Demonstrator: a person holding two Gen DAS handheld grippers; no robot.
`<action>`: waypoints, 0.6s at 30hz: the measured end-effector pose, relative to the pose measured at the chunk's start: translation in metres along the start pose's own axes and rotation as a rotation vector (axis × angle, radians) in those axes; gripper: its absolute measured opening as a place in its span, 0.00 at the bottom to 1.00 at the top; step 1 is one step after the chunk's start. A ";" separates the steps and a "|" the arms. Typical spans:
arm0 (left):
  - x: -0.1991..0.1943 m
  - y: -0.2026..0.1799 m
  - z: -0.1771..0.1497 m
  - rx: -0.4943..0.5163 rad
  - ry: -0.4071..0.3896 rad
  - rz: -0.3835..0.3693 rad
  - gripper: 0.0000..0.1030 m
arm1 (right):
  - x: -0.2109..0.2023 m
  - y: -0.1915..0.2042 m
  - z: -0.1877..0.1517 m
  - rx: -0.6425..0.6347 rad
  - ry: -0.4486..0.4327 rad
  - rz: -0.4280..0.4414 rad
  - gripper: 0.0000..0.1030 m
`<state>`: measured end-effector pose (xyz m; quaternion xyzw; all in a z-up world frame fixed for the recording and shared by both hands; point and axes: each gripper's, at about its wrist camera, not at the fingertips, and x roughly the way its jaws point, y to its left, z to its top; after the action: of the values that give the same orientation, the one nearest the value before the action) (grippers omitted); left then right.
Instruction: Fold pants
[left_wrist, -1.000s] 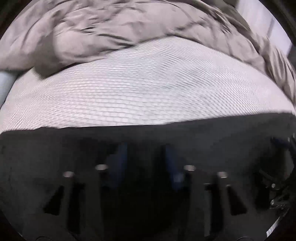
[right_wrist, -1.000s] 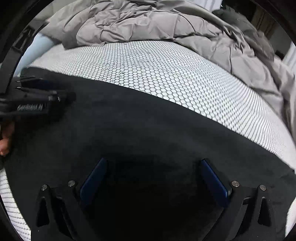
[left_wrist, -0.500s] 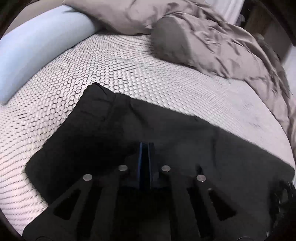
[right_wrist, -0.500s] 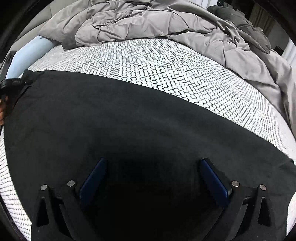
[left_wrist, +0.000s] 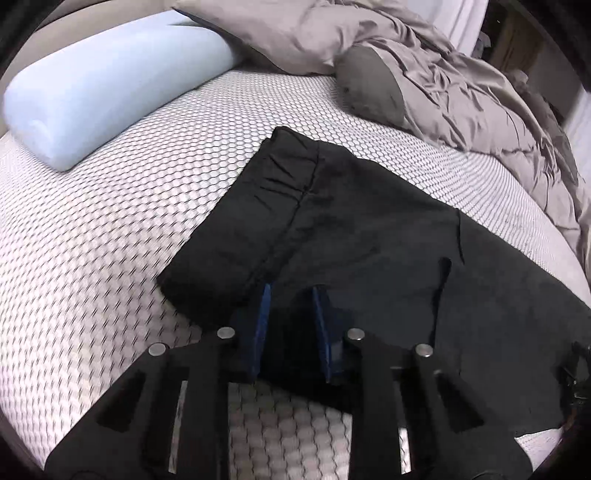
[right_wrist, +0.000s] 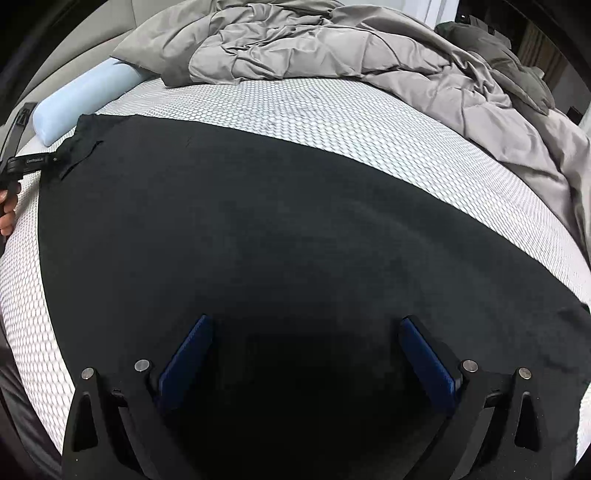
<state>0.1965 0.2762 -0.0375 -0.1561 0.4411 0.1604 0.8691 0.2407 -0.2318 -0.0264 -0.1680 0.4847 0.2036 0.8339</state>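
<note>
Black pants (left_wrist: 369, 229) lie flat across the bed, the gathered waistband (left_wrist: 273, 192) at their left end. My left gripper (left_wrist: 291, 295) is at the near edge just beside the waistband. Its jaws are opening, with a narrow gap and dark fabric lying under and between the blue pads (left_wrist: 260, 332), which do not press on it. In the right wrist view the pants (right_wrist: 258, 221) fill the middle. My right gripper (right_wrist: 304, 321) hovers over the cloth, wide open and holding nothing. The left gripper (right_wrist: 33, 162) and a hand (right_wrist: 7, 218) show at that view's left edge.
The bed has a white honeycomb-pattern cover (left_wrist: 110, 240). A light blue bolster (left_wrist: 92, 92) lies at the far left. A crumpled grey duvet (right_wrist: 332, 48) and a dark grey pillow (left_wrist: 369, 88) take up the far side and right. Dark furniture stands beyond the bed.
My left gripper has travelled left along the pants to the waistband end; its jaws were shut half a second ago and stand slightly apart now. The right gripper shifted a little and stays wide open.
</note>
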 end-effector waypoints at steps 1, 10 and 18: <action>-0.011 -0.007 -0.004 0.001 -0.013 -0.001 0.21 | -0.001 -0.004 -0.003 0.007 -0.001 -0.003 0.99; -0.017 -0.105 -0.074 0.349 0.063 -0.228 0.50 | -0.028 0.017 -0.016 -0.036 -0.058 0.092 0.99; -0.024 -0.112 -0.081 0.352 0.046 -0.166 0.56 | -0.050 -0.028 -0.077 -0.069 -0.009 -0.012 0.99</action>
<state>0.1715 0.1381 -0.0491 -0.0412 0.4676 0.0049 0.8830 0.1760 -0.3017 -0.0167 -0.1988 0.4726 0.2161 0.8309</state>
